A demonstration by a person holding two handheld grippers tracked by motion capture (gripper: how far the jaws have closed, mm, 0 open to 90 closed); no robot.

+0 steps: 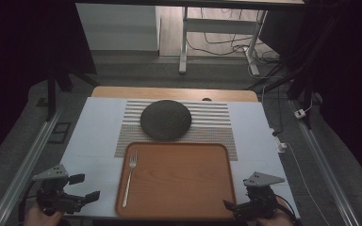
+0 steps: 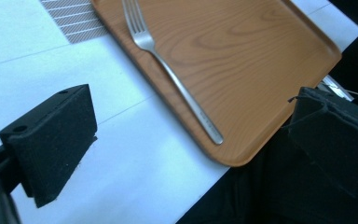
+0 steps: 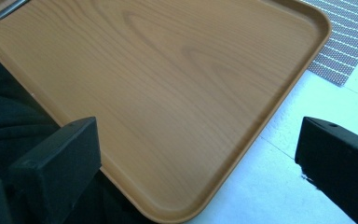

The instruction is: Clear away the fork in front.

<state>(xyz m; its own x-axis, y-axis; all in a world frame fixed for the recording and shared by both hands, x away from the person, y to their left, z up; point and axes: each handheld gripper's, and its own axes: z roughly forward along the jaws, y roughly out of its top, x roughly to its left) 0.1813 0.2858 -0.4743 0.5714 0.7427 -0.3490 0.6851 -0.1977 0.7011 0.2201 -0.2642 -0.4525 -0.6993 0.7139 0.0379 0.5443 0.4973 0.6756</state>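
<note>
A silver fork lies lengthwise on the left side of a wooden tray, tines pointing away from me. Beyond the tray, a dark round plate rests on a striped placemat. My left gripper hovers open over the white table cover at the tray's near left corner, holding nothing. In the left gripper view the fork lies on the tray just ahead of the wide-apart jaws. My right gripper stands open at the tray's near right corner, and its jaws straddle the tray edge.
The white cover spans the table, with bare strips on both sides of the tray. Metal rails run along both table sides. The placemat corner shows past the tray. Table legs and cables stand on the floor beyond.
</note>
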